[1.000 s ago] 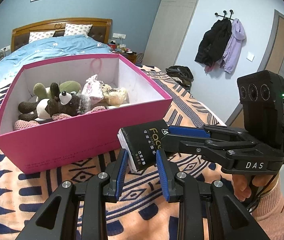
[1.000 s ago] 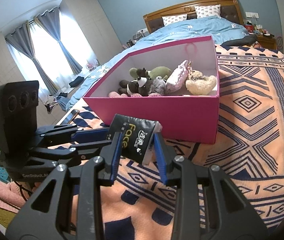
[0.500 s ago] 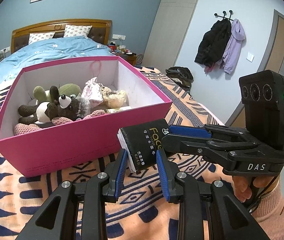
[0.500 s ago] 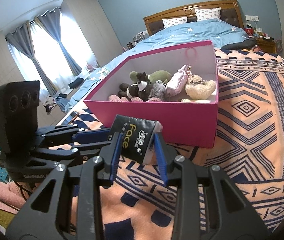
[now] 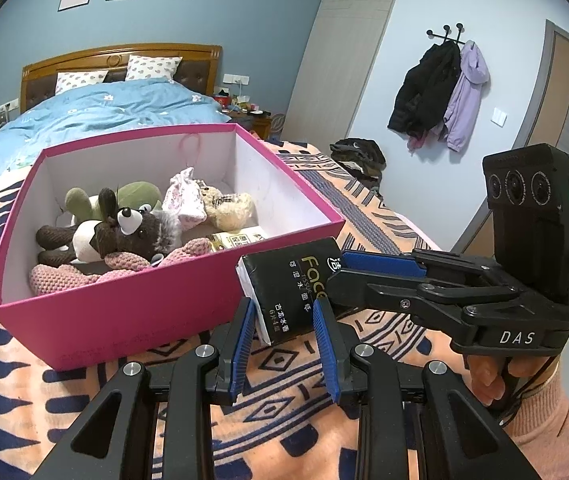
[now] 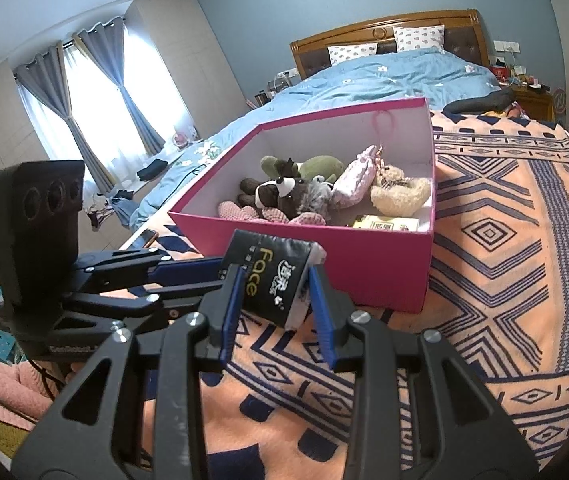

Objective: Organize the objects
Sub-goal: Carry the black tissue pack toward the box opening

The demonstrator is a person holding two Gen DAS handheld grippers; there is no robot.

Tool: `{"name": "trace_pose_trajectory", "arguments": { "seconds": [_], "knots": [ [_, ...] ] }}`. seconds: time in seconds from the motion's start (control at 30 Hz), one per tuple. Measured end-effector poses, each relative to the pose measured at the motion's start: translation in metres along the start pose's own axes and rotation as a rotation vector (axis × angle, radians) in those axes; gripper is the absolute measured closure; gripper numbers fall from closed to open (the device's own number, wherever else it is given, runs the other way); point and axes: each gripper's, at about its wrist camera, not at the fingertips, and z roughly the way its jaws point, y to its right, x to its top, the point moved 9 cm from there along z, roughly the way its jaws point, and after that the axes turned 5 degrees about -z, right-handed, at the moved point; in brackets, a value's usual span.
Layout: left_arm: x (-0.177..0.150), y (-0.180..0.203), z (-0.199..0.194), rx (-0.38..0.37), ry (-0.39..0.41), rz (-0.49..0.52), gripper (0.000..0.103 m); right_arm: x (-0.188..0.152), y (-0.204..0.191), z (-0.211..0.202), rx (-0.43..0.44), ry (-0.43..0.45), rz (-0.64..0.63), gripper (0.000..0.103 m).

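**A:** Both grippers are on the black tissue pack (image 5: 292, 292) right now: left gripper (image 5: 284, 328) pinching its near end, right gripper (image 6: 274, 296) clamped across it. It's held in the air just in front of the pink box's (image 5: 124, 312) near wall.

**B:** Looks light and squishy with slick wrap, so I'd grip the flat sides mid-pack. Plush toys (image 5: 124, 236) fill the left, so the right looks freer.
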Motion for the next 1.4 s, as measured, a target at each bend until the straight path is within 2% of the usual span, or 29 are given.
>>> {"name": "trace_pose_trajectory", "arguments": {
  "seconds": [1.4],
  "knots": [
    [0.025, -0.002, 0.005, 0.006, 0.024, 0.012, 0.074, 0.021, 0.005, -0.006, -0.015, 0.04, -0.02, 0.066]
  ]
}}
